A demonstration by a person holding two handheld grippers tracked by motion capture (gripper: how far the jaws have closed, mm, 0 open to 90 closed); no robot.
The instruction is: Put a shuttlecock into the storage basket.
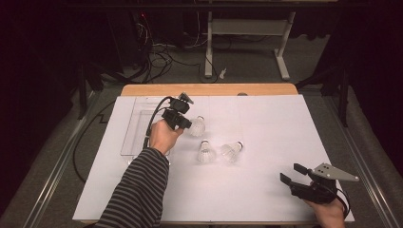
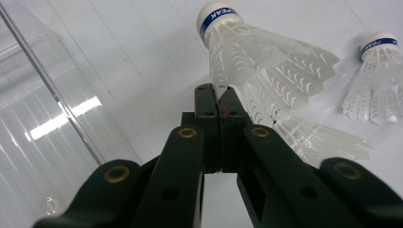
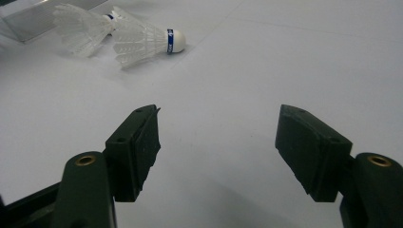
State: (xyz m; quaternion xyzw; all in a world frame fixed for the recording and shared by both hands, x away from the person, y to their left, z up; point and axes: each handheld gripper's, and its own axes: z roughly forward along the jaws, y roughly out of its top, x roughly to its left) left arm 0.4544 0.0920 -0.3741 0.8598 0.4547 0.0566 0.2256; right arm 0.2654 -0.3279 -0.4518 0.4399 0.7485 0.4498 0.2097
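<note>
Carefully, I keep my left gripper (image 1: 183, 121) fingers pinched tight on the white feathered shuttlecock's (image 1: 196, 126) skirt, carrying toward the clear plastic tray (image 1: 138, 128) at nine o'clock; right gripper (image 1: 293, 175) gapes empty.

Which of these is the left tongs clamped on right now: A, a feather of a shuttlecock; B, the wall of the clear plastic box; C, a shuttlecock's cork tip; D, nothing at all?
A: in the left gripper view the left tongs are pinched shut on a feather edge of the shuttlecock, beside the clear box.
</note>
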